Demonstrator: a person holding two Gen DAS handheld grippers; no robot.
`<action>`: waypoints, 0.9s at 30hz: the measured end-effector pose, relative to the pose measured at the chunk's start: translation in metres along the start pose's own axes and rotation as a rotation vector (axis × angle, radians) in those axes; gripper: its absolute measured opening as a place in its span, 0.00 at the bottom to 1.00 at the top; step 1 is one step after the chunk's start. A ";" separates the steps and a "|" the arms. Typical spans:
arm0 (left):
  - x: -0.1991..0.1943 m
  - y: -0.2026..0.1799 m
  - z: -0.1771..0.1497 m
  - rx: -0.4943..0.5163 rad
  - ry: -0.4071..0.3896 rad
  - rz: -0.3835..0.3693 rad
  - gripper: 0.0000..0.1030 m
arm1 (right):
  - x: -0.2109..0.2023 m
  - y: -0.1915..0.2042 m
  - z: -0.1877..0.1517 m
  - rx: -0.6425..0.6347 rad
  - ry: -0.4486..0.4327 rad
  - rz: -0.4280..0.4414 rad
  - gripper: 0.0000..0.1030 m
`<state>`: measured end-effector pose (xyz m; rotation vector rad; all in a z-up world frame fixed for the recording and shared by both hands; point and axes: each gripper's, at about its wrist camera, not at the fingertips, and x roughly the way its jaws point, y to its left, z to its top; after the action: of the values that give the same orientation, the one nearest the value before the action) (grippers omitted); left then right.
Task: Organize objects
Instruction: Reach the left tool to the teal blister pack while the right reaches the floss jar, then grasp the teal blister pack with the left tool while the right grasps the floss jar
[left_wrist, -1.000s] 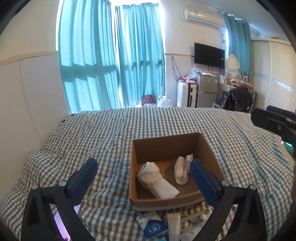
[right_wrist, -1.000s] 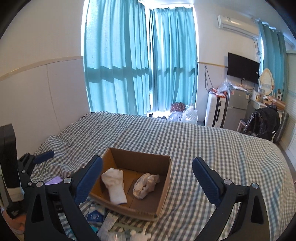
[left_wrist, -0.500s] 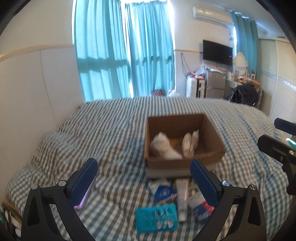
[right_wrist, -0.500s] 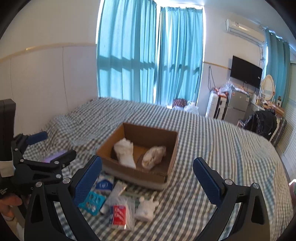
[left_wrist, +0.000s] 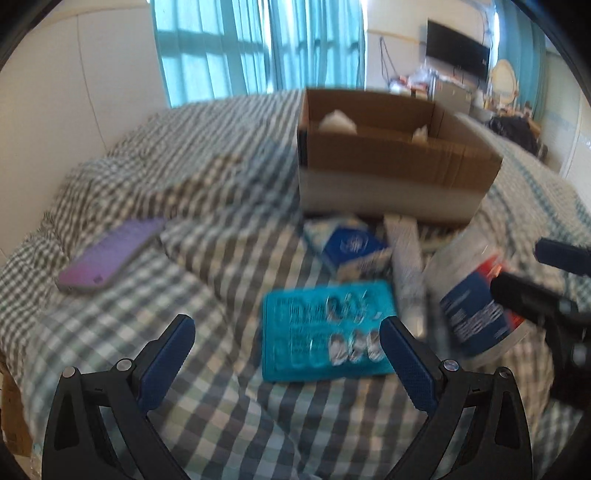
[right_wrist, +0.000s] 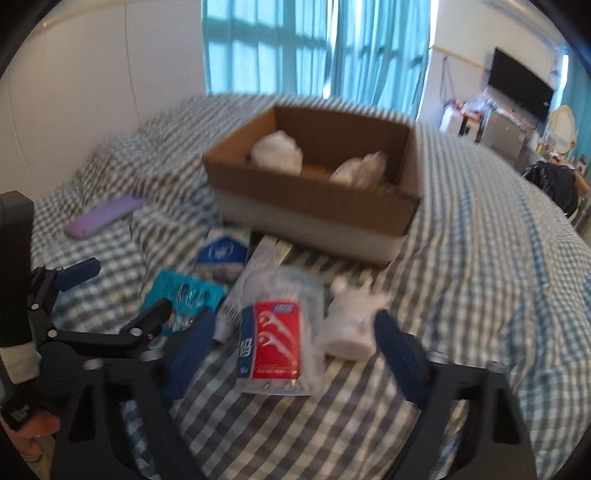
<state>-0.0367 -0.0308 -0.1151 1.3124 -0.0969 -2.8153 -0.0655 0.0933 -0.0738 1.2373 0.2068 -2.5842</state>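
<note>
Holding both grippers spread and empty, we are hovering the right gripper (right_wrist: 291, 354) over the floss-pick tub (right_wrist: 275, 336), red label unreadable, lying before the cardboard box (right_wrist: 314, 206) mid-bed (right_wrist: 480, 240); the left gripper (left_wrist: 288, 350) is straddling a teal blister card (left_wrist: 325, 328).

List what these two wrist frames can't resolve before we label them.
- Teal blister pack: print unreadable in the left wrist view, motion blur; partly behind the left tool in the right wrist view.
- Cardboard box: floor hidden by its near wall in the left wrist view; white bundles blurred in the right.
- White tube: label smeared.
- Floss pick jar: small text too blurred.
</note>
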 end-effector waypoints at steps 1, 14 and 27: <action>0.005 0.001 -0.002 -0.001 0.022 0.000 1.00 | 0.004 0.002 0.000 -0.003 0.013 0.012 0.58; 0.014 -0.004 -0.006 0.013 0.079 -0.020 1.00 | 0.037 0.006 0.000 -0.012 0.071 0.012 0.61; 0.027 -0.012 -0.004 0.025 0.117 -0.109 1.00 | 0.017 -0.008 -0.010 -0.013 0.020 0.053 0.59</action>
<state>-0.0509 -0.0203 -0.1387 1.5297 -0.0593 -2.8253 -0.0704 0.1005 -0.0933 1.2473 0.1918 -2.5231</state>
